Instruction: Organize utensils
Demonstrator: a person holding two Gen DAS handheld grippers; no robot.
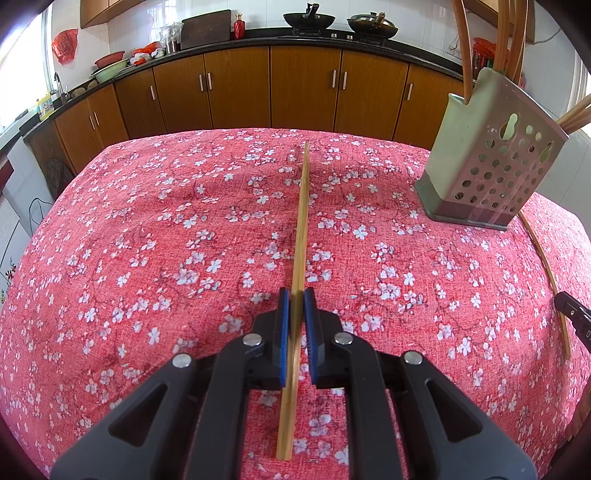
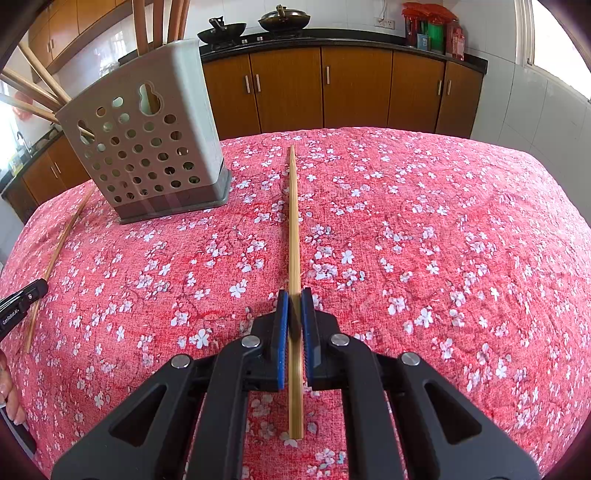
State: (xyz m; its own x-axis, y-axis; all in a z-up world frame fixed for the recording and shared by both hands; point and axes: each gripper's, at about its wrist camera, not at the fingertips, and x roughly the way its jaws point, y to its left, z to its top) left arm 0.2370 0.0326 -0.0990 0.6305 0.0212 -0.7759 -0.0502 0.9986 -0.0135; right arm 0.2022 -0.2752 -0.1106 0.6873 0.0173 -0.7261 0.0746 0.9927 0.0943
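Left wrist: left gripper [image 1: 296, 295] clenched on one chopstick [image 1: 302, 221]. Right gripper [image 2: 294, 294] likewise grasps one chopstick [image 2: 294, 221]. One perforated holder [image 2: 147, 147], perhaps seven chopsticks inside [image 2: 140, 26].

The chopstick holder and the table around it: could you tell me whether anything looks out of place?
Nothing is spilled or damaged. Each gripper is shut on one chopstick, left on, right on, neither yet in the holder. The holder appears to lean in both views, which may only be fisheye distortion.
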